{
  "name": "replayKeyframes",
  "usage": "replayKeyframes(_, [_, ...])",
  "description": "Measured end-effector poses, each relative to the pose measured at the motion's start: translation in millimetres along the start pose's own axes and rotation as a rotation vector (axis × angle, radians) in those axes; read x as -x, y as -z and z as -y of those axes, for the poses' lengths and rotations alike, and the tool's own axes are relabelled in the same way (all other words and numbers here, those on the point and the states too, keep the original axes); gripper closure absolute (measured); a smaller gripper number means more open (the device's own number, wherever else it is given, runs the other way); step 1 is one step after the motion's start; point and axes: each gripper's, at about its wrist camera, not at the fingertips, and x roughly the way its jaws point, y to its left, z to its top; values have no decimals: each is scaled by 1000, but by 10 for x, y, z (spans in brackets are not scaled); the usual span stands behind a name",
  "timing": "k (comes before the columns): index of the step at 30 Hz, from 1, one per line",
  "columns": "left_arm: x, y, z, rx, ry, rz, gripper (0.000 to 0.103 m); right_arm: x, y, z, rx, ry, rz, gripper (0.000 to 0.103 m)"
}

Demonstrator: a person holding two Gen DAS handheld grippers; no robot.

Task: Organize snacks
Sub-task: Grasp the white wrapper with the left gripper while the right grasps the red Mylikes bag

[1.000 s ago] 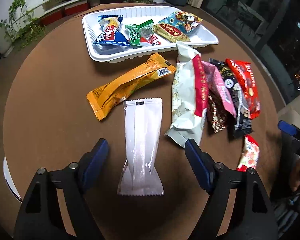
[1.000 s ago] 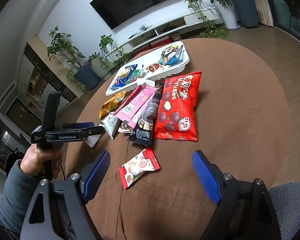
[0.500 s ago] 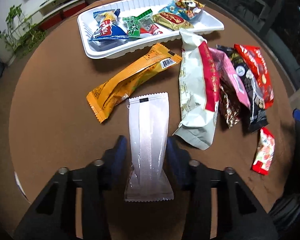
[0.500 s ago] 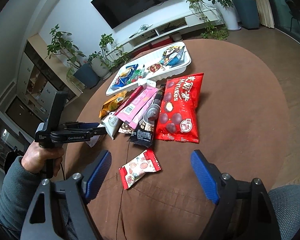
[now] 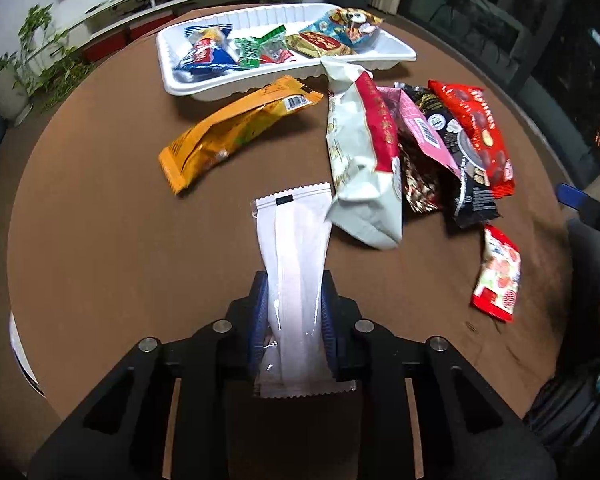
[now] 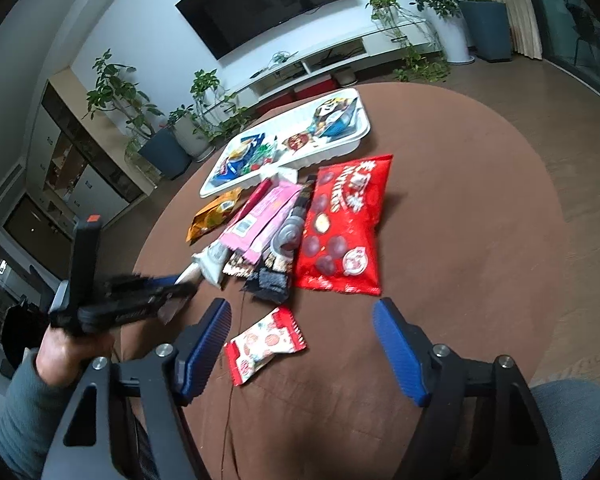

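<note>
Left claw [image 5: 294, 320] closing, clamped on a white wrapper [image 5: 294, 264], likely bound for the white tray [image 5: 380, 62]; right claw [image 6: 300, 344] closing, empty, above a small red packet [image 6: 264, 344]

No text reads clearly; the large red bag [image 6: 346, 224] bears white lettering, blurred beyond reading.

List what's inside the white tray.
The tray holds a blue packet, a green one, a red-gold one and a cartoon-printed bag. They overlap, so anything beneath them is hidden.
</note>
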Motion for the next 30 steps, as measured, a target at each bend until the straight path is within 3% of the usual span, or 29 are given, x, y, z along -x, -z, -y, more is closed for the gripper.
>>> replayKeyframes(15, [358,494,12,185,133,124,82,-705,-543,100,-22,118,-116,28])
replayKeyframes(23, [374,551,7,216,158,146,82,-1020,-596,151,-19,156,-183,37])
replayKeyframes(30, [359,553,25,225,166,154,82,-1053,-633,131,33,183,-170,42])
